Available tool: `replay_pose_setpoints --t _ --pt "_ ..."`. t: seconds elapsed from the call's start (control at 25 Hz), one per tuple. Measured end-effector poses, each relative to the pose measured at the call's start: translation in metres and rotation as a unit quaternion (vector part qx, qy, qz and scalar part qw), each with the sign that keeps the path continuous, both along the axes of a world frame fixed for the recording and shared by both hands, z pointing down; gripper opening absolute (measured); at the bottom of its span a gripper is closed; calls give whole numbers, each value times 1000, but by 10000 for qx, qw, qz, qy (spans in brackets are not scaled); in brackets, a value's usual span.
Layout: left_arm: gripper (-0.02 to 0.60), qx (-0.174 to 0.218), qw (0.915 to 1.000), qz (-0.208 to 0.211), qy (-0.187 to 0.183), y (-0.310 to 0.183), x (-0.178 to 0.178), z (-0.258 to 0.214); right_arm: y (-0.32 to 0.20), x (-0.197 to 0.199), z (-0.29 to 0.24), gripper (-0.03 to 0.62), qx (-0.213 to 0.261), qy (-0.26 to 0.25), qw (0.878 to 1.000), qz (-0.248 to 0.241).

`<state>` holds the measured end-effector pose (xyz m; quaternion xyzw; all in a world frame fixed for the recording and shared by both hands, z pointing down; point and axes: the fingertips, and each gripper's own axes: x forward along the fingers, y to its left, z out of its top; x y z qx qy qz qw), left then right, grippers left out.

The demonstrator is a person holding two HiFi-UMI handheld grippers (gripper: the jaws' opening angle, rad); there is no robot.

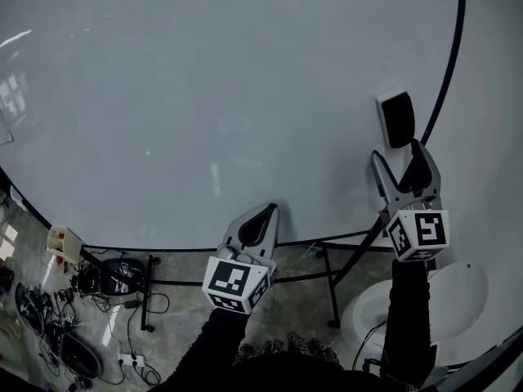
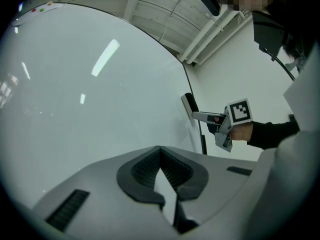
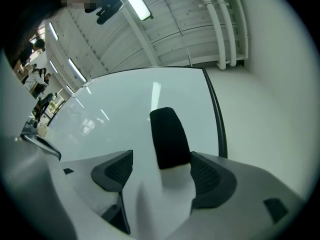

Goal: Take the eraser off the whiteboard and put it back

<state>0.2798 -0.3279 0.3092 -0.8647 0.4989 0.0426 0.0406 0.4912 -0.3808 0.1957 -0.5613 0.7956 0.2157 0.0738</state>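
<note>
Eraser [image 3: 169, 136] just ahead of open right fingers [image 3: 207, 176]

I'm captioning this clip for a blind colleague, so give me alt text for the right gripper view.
A black eraser sits on the whiteboard just ahead of the right gripper, whose jaws stand open with nothing gripped. The board's dark edge runs down the right, with a white wall beyond.

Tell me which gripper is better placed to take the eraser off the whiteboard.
Right. The right gripper has its jaws open and lined up on the eraser, just short of it on the whiteboard. The left gripper is shut and well aside.
</note>
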Motion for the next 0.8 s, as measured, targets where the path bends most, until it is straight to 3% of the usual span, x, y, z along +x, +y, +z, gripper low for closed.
replay_pose_setpoints --t 0.24,0.6,0.8 --pt "6 16 10000 45 -46 5 -3 -1 -5 4 -19 344 228 696 9965 397" --pt "6 4 10000 32 -64 6 -2 -1 -20 -10 -26 342 291 938 9951 118" --pt "6 10 10000 -4 -82 8 -4 -1 -23 -9 -25 341 255 1170 9924 279"
